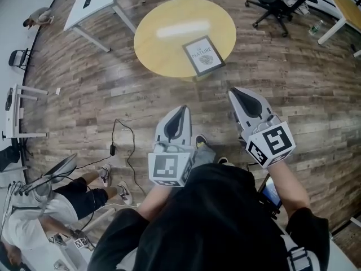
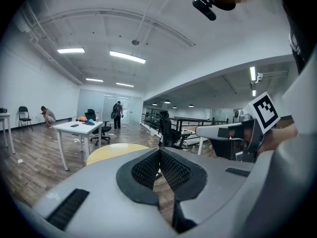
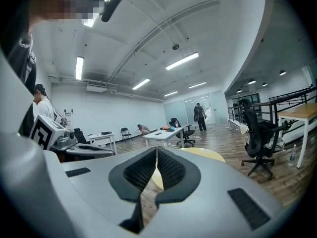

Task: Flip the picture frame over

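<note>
A grey picture frame with a light print lies face up near the right front edge of the round yellow table. My left gripper and right gripper hover side by side over the wooden floor, short of the table and apart from the frame. Both are shut, pads meeting at the tips with nothing between them. In the left gripper view the shut left gripper points at the yellow table. In the right gripper view the right gripper points at the table. The frame is hidden in both gripper views.
A white desk stands at the back left and a black office chair at the back right. A black cable runs over the floor on the left. A person sits at the lower left.
</note>
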Action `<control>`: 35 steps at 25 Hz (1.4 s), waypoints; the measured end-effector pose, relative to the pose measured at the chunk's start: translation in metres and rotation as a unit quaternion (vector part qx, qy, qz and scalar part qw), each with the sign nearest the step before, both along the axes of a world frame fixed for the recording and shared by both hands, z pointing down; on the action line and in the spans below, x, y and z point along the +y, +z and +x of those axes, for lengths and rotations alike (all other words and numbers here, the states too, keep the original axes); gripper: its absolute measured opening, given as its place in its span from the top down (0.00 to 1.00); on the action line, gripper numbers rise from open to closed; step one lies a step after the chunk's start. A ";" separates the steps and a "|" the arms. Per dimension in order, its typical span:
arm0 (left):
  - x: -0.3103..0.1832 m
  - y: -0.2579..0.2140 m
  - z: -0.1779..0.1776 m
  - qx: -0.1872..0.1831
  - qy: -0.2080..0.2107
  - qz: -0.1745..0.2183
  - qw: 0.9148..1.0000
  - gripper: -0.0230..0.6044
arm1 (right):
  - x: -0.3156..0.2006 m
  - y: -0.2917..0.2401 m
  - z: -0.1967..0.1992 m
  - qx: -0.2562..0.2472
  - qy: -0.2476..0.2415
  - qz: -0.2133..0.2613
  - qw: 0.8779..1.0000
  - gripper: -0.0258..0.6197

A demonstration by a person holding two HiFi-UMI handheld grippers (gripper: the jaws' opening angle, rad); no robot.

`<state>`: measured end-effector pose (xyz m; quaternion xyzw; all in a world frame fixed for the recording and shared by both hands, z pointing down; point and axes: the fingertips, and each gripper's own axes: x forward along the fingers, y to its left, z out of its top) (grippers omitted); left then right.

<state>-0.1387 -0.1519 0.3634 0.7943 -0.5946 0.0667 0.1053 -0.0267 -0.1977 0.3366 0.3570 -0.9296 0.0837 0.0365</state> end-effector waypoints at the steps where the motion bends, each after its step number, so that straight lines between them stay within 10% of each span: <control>1: -0.007 0.000 -0.006 0.002 0.002 0.003 1.000 0.93 | -0.004 0.000 -0.008 0.003 -0.004 0.001 1.000 0.93; 23: -0.124 0.003 -0.048 0.011 0.029 0.006 0.999 0.93 | -0.116 0.013 -0.034 0.051 0.007 0.013 0.999 0.93; 35: -0.215 -0.001 -0.050 -0.006 -0.008 0.010 1.000 0.93 | -0.190 0.036 -0.055 0.147 -0.132 0.072 0.978 0.93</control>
